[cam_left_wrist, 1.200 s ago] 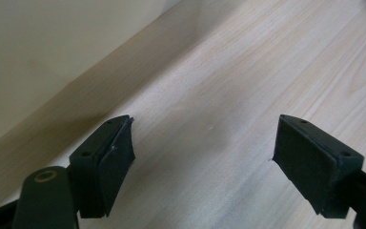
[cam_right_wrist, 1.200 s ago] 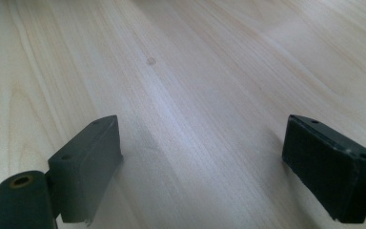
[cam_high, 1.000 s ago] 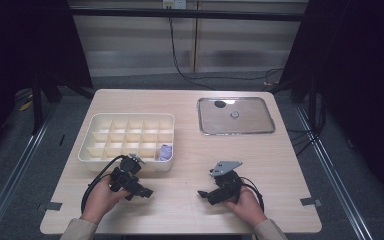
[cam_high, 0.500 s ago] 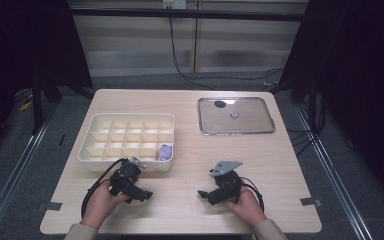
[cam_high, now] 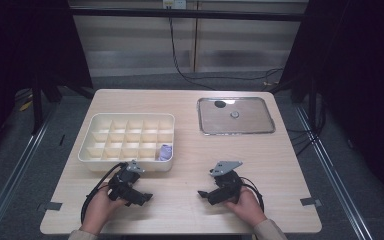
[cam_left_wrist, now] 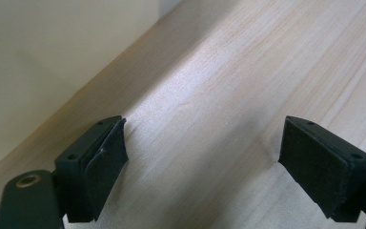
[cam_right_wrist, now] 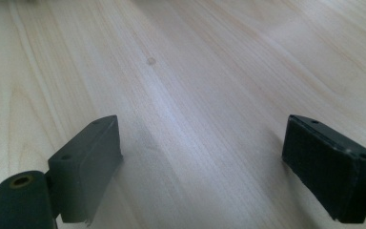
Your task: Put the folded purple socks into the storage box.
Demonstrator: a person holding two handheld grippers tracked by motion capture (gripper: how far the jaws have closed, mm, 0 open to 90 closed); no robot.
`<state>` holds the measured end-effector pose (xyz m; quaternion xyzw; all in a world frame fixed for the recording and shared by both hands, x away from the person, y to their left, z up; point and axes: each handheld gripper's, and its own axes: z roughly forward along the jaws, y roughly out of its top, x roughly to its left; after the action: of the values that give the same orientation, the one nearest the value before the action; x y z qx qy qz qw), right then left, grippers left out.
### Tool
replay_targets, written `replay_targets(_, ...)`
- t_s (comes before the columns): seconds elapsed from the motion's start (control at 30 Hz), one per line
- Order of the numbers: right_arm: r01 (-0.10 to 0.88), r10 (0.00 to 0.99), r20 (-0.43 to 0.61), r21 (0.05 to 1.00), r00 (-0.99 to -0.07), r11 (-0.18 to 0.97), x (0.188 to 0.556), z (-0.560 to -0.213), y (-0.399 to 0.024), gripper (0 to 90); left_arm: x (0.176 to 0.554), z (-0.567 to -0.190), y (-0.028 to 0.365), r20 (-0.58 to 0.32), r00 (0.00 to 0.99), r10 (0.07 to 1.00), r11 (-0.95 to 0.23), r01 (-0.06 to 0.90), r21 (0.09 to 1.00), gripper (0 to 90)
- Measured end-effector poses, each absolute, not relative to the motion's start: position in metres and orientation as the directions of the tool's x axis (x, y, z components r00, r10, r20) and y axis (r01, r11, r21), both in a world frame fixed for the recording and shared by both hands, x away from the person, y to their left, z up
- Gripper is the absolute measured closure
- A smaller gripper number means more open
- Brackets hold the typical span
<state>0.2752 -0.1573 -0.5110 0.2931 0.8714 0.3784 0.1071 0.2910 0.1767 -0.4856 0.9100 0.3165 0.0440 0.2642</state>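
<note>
My left gripper (cam_high: 145,197) lies low over the wooden table, just in front of the cream compartment tray (cam_high: 87,150). Its jaws have just been opening and now stand wide, with nothing but bare wood between them. In the left gripper view the gripper (cam_left_wrist: 202,157) points along the tray's cream wall (cam_left_wrist: 52,57), which rises at the upper left. My right gripper (cam_high: 202,194) rests near the table's front edge, right of centre, pointing left. In its own view the right gripper (cam_right_wrist: 202,152) is open over bare tabletop. A small pale purple object (cam_high: 165,151) sits in the tray's near right compartment.
A shallow metal tray (cam_high: 250,127) stands at the back right, with a small round piece (cam_high: 234,114) and a dark spot (cam_high: 220,104) on it. Bare wood lies between the two grippers. Cables trail from both grippers toward the front edge.
My left gripper has drawn back a little from the cream tray toward the front edge. The right gripper has stayed where it was.
</note>
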Motion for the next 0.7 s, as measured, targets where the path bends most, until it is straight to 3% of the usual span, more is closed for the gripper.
replay_targets(0.7,0.429,0.591,0.038,0.724,-0.806,0.54,0.275,-0.511,-0.157,12.2,0.28,-0.495,0.186,-0.034,0.82,0.572,-0.638,0.47,0.61,14.9)
